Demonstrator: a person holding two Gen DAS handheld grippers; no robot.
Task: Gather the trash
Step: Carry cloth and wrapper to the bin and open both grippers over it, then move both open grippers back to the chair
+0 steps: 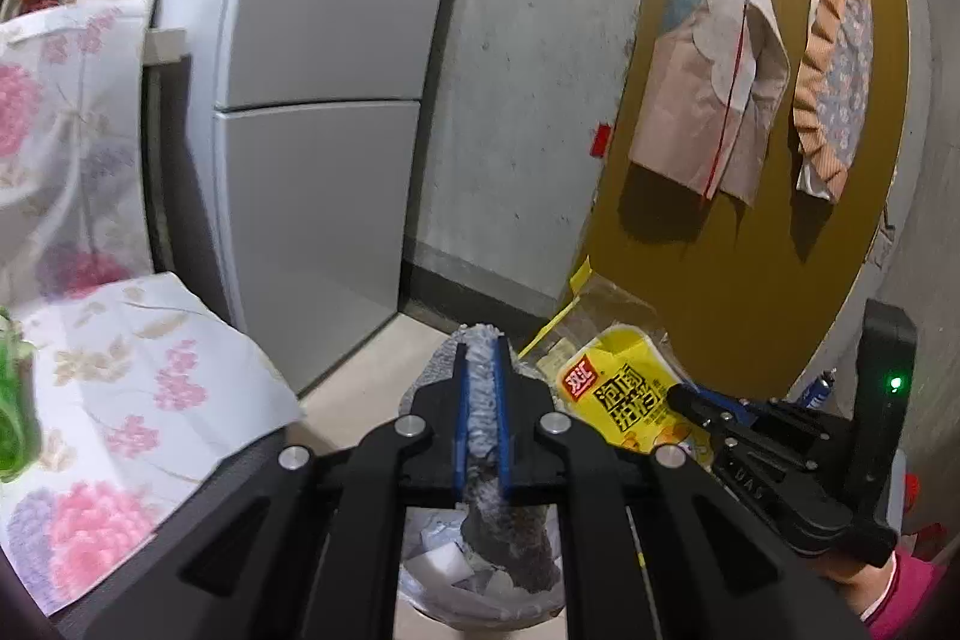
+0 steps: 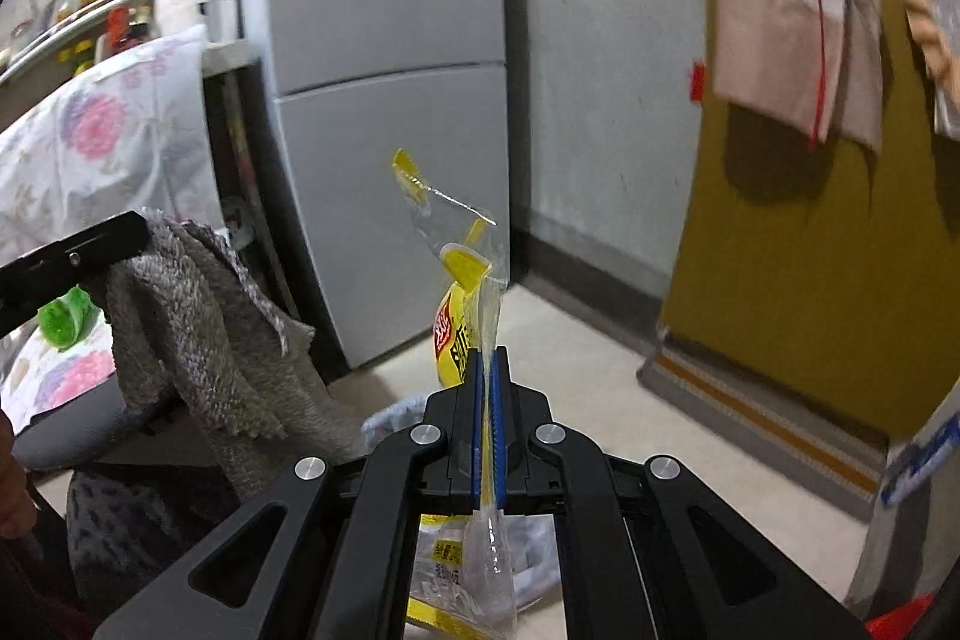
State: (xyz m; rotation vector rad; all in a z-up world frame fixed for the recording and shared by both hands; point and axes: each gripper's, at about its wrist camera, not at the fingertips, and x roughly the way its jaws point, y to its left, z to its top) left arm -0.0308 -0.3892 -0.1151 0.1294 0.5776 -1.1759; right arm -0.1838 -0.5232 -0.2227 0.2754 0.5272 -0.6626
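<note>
The left gripper (image 1: 482, 400) had its two blue-padded fingers (image 1: 461, 412) pressed onto one grey cloth (image 1: 483, 388), which stood up between them and hung crumpled below, draping in thick folds in the right wrist view (image 2: 198, 316). Under it sat one bin (image 1: 480, 598), lined with clear plastic and holding white scraps of paper; the cloth's lower end hung just over its mouth. The right gripper (image 2: 487, 430) pinched one clear-and-yellow wrapper (image 2: 462, 316) between its closed fingers (image 2: 478, 418), the torn top rising far above the tips and the rest trailing down near the camera. From the left wrist view that wrapper (image 1: 624, 394) was held just right of the cloth, with the right gripper (image 1: 690, 400) reaching in from the right. On the left, a table with a flowered cover (image 1: 120, 370) bore one green item (image 1: 12, 418) at its edge. Farther off stood one grey fridge (image 1: 324, 100) against a concrete wall (image 1: 528, 70), and to the right two aprons (image 1: 714, 58) hung on a mustard door (image 1: 750, 280).
</note>
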